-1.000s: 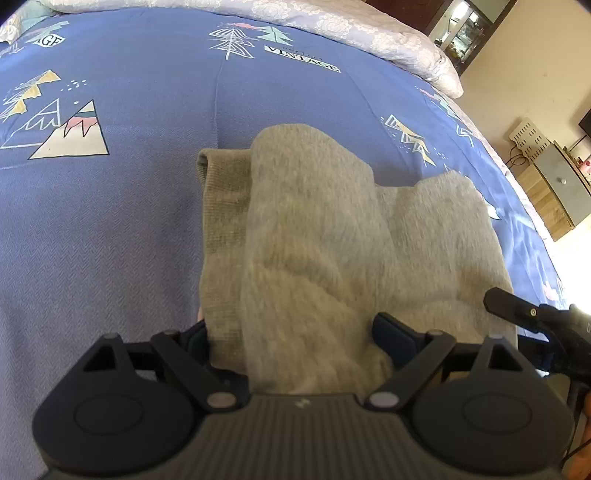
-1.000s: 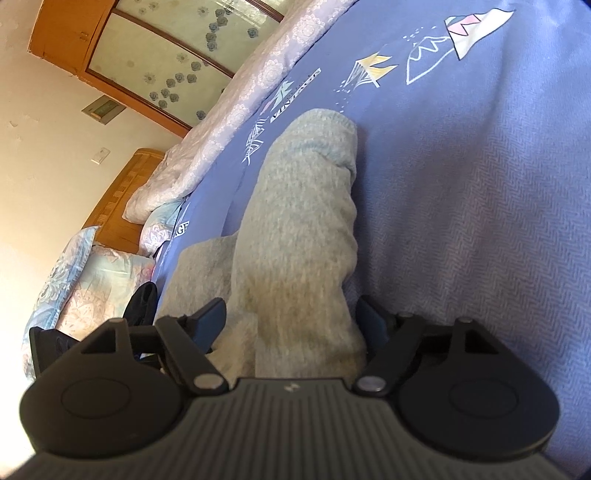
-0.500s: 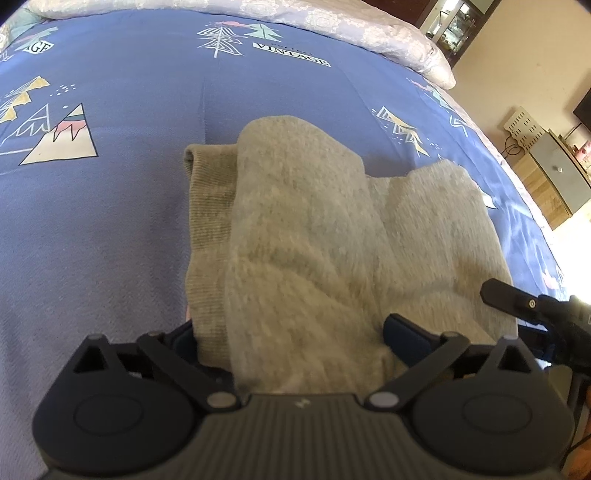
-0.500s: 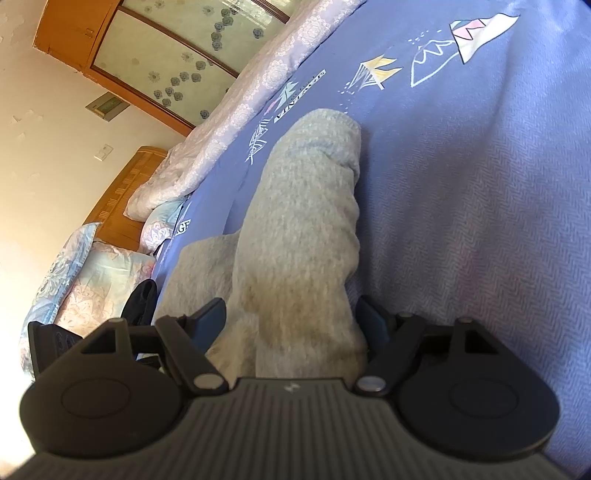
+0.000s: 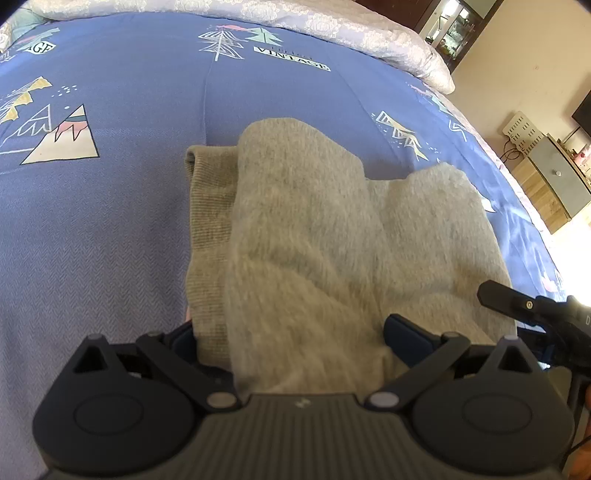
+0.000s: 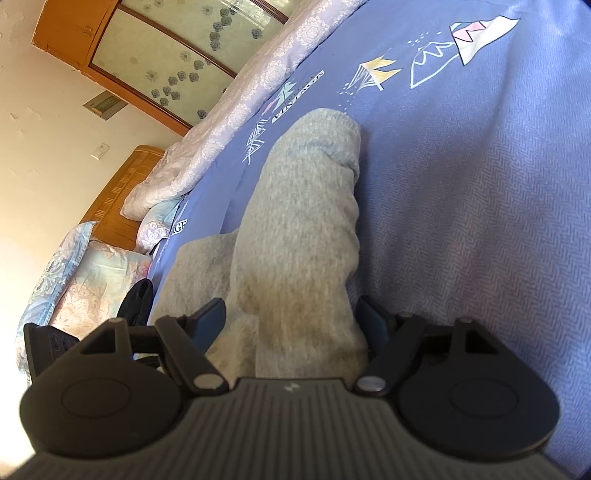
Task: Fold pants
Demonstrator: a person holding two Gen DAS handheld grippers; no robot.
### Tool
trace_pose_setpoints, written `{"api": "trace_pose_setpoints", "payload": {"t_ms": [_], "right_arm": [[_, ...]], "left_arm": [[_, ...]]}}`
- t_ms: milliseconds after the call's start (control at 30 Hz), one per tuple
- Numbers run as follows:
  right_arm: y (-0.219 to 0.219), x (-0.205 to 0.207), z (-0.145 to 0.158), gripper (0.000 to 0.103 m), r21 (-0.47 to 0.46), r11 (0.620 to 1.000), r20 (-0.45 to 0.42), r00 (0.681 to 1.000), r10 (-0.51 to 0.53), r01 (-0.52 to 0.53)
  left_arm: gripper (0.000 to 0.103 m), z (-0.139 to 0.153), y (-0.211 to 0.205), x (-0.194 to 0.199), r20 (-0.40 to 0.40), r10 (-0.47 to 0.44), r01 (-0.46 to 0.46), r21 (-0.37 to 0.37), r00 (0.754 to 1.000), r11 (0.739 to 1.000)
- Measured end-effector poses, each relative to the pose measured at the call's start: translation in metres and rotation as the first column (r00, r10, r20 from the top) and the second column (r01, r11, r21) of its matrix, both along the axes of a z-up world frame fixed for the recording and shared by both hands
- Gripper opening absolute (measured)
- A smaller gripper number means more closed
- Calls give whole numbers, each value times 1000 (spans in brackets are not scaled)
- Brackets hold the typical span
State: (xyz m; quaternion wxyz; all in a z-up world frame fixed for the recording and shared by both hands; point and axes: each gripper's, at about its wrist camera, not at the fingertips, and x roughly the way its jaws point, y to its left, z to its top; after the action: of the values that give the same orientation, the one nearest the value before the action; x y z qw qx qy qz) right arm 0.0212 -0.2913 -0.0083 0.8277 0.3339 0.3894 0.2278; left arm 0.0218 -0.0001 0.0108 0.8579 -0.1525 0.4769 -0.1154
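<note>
Your left claw [image 5: 291, 332] has its two fingers set wide on either side of a thick bunch of the grey sweatpants [image 5: 332, 229]; the cloth fills the gap between them, but whether the pads are actually pinching it cannot be told from here. Your right claw [image 6: 291, 321] stands the same way, fingers spread around a raised roll of the same grey sweatpants [image 6: 295, 221], and again the grip itself cannot be read.

Out from the left claw, the pants lie in a compact, layered heap on the blue patterned bedspread [image 5: 110, 221], with the ribbed waistband [image 5: 210, 206] showing along the left edge under the upper layer. From the right wrist view, the roll runs away from the claw and ends in a rounded fold, with a lower flat layer beside it on the left.

By the look of it, the folding is well along: the legs seem already doubled over the body of the garment. The upper layer is humped and uneven, so what seems left is to lay it flat, let go, and perhaps square the edges. A quilt [image 5: 332, 22] lies along the far edge of the bed.
</note>
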Motion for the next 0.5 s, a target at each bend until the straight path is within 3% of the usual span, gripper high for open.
{"api": "trace_pose_setpoints", "payload": {"t_ms": [500], "right_arm": [[0, 0, 0, 80, 0, 1000, 0, 1000, 1, -1]], "left_arm": [[103, 1, 2, 0, -3, -5, 5, -10, 1000, 1000]]}}
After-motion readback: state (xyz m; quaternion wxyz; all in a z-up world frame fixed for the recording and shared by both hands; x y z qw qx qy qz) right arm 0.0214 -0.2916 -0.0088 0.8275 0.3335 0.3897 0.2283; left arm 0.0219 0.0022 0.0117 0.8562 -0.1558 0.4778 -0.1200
